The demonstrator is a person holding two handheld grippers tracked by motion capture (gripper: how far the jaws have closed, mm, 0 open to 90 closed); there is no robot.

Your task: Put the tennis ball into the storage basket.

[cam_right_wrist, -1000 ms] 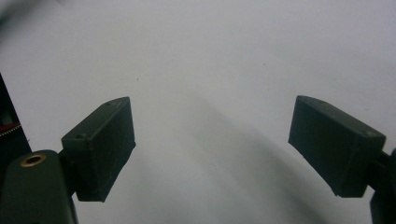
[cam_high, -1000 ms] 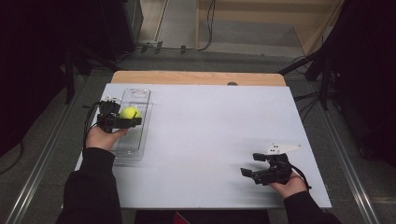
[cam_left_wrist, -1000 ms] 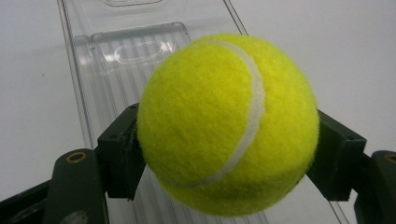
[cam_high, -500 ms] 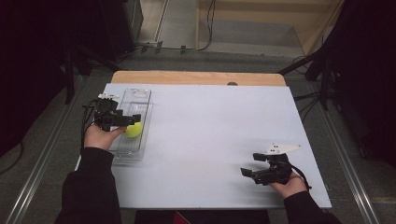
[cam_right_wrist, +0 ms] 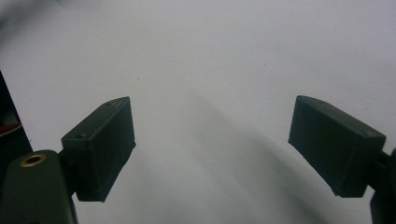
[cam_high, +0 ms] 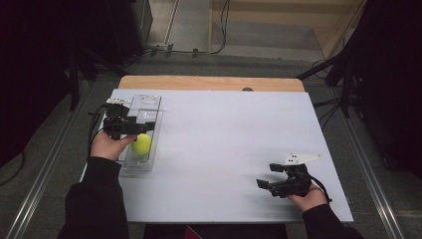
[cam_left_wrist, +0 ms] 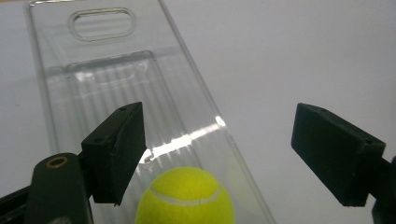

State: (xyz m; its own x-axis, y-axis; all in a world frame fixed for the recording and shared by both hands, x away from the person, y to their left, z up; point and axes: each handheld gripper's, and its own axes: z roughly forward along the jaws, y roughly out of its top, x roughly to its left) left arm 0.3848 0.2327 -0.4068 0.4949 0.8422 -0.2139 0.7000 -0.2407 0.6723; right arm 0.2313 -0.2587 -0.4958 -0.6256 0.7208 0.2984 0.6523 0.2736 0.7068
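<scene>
- Now the ball (cam_high: pixel 141 144) is lying loose in the clear tray (cam_high: pixel 147 102), nearer the person than a second ago, when it was sitting farther up the tray between the left claw's jaws.
- The left claw (cam_high: pixel 130 124) has just been opening; half a second ago the ball was already dropping out beside it, and since then the jaws have eased in a touch.
- In the left claw view its jaws are standing wide apart, the ball (cam_left_wrist: pixel 185 197) lying below and short of them, with neither pad pressing on it.
- That claw (cam_left_wrist: pixel 219 154) is hovering over the tray (cam_left_wrist: pixel 100 81), one jaw above the ribbed floor, the other out over the white surface (cam_left_wrist: pixel 303 51) past the tray's long wall.
- The tray is lying lengthwise along the left edge of the surface (cam_high: pixel 224 129), its slotted handle end pointing away from the person.
- The right claw (cam_high: pixel 273 185) is resting near the front right corner of the surface, well apart from the tray, in the same place as before.
- In its own view the right claw (cam_right_wrist: pixel 212 149) is gaping open over bare white surface (cam_right_wrist: pixel 210 56), holding nothing.
</scene>
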